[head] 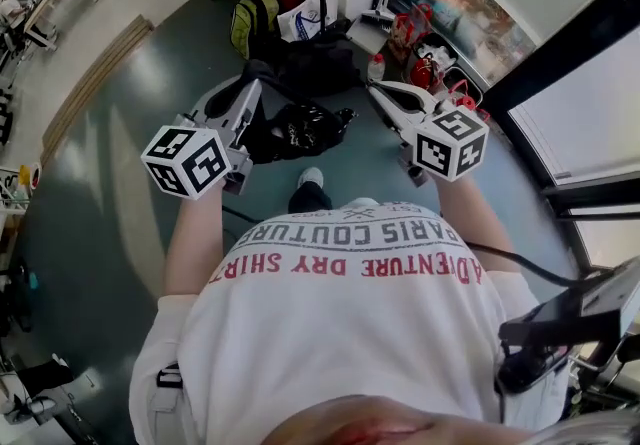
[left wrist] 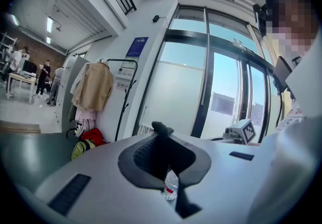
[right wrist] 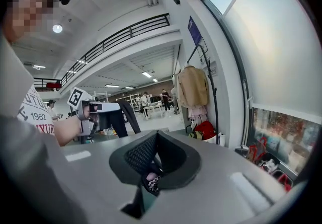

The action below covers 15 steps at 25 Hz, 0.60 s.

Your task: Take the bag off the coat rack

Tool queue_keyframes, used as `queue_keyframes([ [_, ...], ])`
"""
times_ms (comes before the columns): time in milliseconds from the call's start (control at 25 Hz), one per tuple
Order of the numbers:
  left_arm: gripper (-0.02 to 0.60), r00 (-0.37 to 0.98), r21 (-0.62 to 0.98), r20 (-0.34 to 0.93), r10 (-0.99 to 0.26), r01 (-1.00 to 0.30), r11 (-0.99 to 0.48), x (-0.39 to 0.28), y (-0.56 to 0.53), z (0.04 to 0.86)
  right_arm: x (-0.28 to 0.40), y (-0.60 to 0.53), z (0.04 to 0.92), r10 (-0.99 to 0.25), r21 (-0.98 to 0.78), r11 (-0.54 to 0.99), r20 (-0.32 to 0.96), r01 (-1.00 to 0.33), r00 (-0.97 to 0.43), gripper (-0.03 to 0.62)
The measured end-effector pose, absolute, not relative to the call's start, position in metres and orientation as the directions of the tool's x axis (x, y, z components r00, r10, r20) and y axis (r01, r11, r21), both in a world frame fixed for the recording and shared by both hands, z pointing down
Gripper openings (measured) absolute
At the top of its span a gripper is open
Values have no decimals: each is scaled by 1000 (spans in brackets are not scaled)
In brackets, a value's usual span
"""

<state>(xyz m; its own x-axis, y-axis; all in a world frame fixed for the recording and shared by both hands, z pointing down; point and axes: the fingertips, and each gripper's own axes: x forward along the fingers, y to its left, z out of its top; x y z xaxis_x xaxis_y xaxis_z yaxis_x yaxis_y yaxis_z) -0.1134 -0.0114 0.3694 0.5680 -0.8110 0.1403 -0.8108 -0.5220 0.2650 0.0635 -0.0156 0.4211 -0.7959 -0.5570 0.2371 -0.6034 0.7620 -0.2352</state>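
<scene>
Okay, left claw [left wrist: 161, 128] is pressed together with nothing in it, and the right claw [right wrist: 157, 135] looks the same: pads meeting, empty. Both are well short of the coat rack [left wrist: 122, 99], which stands by the white wall with a beige coat [left wrist: 93, 87] on it. Low down under the coat I see a red bag [left wrist: 93, 136] and a yellow-green bag [left wrist: 83, 148]. I can't tell whether either hangs from a hook or sits on the floor.

That's my first worry: grabbing the wrong one. Second, I have to part a claw before I reach a strap, or I'll just shove the bag. Third, pulling sideways rather than lifting could snag the strap on its hook and tip the rack, or drag the coat down. And that black bag [head: 300, 128] on the floor near the shoe [head: 311, 177] is a trip hazard.
</scene>
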Motion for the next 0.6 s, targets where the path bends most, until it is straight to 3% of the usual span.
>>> queue_keyframes([
  [160,8,553,291,123,-824,-814,-502,-93,44,347,87,51,400,-557,-236,764,230,-601,-798,2],
  [600,8,670,380,176,-721,-722,-578,-24,137,357,119,147,380,-586,-228,747,218,-625,-780,2],
])
